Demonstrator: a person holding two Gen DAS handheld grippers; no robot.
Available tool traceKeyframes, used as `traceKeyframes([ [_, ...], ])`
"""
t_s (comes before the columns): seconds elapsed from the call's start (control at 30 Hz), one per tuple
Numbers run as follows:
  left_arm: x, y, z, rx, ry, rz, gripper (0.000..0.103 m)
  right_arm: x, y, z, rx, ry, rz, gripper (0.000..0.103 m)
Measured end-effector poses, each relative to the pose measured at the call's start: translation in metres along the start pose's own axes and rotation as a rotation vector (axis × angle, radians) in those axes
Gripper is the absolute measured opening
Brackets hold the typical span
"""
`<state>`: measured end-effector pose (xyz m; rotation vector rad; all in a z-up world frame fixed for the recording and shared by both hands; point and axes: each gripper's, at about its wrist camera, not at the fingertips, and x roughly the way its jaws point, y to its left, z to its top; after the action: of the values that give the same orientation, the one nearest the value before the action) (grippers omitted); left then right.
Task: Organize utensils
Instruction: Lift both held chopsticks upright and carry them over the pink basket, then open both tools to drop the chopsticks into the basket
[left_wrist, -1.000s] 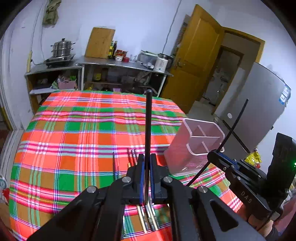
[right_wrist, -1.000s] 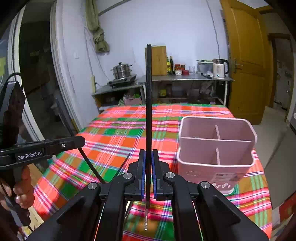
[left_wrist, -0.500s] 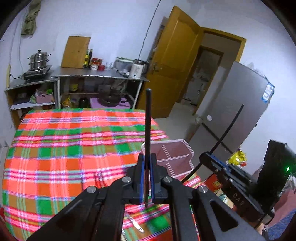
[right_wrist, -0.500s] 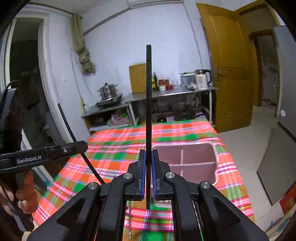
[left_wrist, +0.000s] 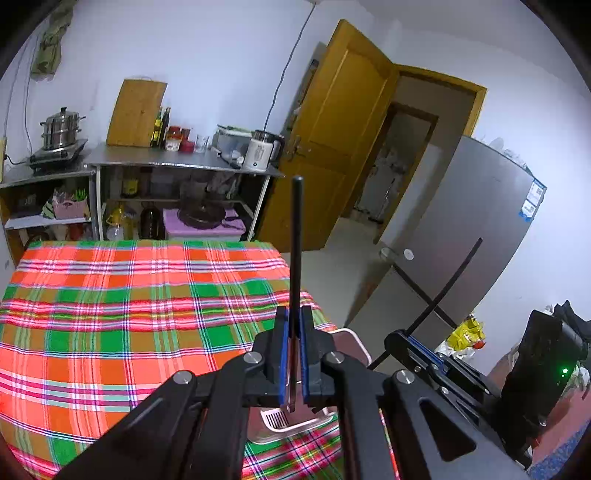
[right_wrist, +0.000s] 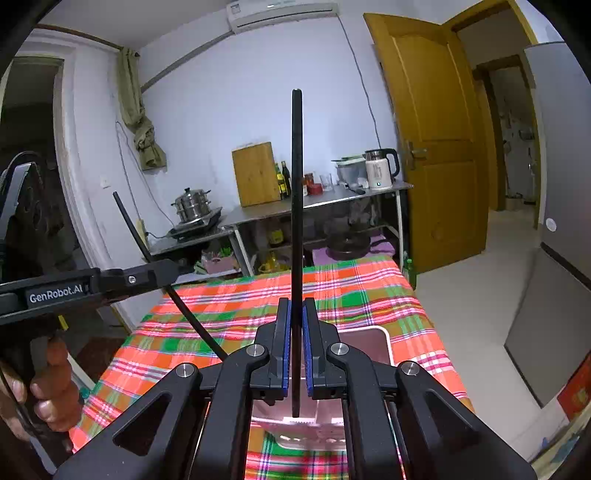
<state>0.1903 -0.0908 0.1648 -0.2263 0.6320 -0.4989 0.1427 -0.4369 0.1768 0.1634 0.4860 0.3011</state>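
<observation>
My left gripper (left_wrist: 291, 354) is shut on a black chopstick (left_wrist: 296, 251) that stands upright between its blue pads. Under its fingers lies the pink utensil holder (left_wrist: 351, 341), mostly hidden. At the right of that view my right gripper (left_wrist: 399, 338) holds a second black chopstick (left_wrist: 452, 278), tilted. In the right wrist view the right gripper (right_wrist: 295, 347) is shut on its upright chopstick (right_wrist: 296, 221) above the pink holder (right_wrist: 371, 341). At the left, a hand (right_wrist: 48, 391) carries the left gripper (right_wrist: 168, 271) with its chopstick (right_wrist: 135, 229).
A plaid cloth (left_wrist: 110, 314) covers the table. Behind it stands a steel shelf (left_wrist: 177, 162) with a steamer pot (left_wrist: 59, 127), a cutting board and a kettle (right_wrist: 378, 170). A yellow door (left_wrist: 332, 140) stands open; a grey fridge (left_wrist: 472, 236) is at the right.
Both grippers have risen and moved over the pink holder, each still holding its chopstick. The holder has slid under the fingers, and the utensils on the cloth have left view.
</observation>
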Motion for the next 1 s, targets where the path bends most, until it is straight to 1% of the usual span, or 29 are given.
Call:
traceKeyframes([
  [0.33,0.036,0.018,-0.034,-0.012,0.099,0.029,0.006,0.037,-0.006,-0.03,0.011,0.106,0.002,0.006],
  [0.43,0.04,0.019,-0.039,-0.011,0.107,0.034,0.006,0.043,-0.008,-0.037,0.015,0.127,0.002,0.006],
  [0.5,0.04,0.019,-0.042,-0.014,0.108,0.024,0.008,0.046,-0.009,-0.041,0.017,0.144,0.004,0.006],
  [0.53,0.039,0.019,-0.043,-0.016,0.108,0.022,0.009,0.048,-0.009,-0.042,0.017,0.152,0.002,0.006],
  [0.6,0.037,0.02,-0.044,-0.016,0.104,0.028,0.017,0.049,-0.009,-0.044,0.014,0.166,-0.003,0.007],
  [0.63,0.035,0.02,-0.045,-0.017,0.1,0.026,0.02,0.048,-0.009,-0.044,0.013,0.165,-0.001,0.007],
  [0.7,0.032,0.022,-0.046,-0.022,0.094,0.026,0.028,0.044,-0.01,-0.044,0.014,0.159,0.003,0.013],
  [0.87,0.016,0.028,-0.052,-0.042,0.067,0.017,0.032,0.032,-0.013,-0.044,0.024,0.143,0.006,0.014],
  [1.0,0.001,0.032,-0.065,-0.046,0.052,0.023,0.036,0.019,-0.014,-0.05,0.035,0.134,0.01,0.014],
])
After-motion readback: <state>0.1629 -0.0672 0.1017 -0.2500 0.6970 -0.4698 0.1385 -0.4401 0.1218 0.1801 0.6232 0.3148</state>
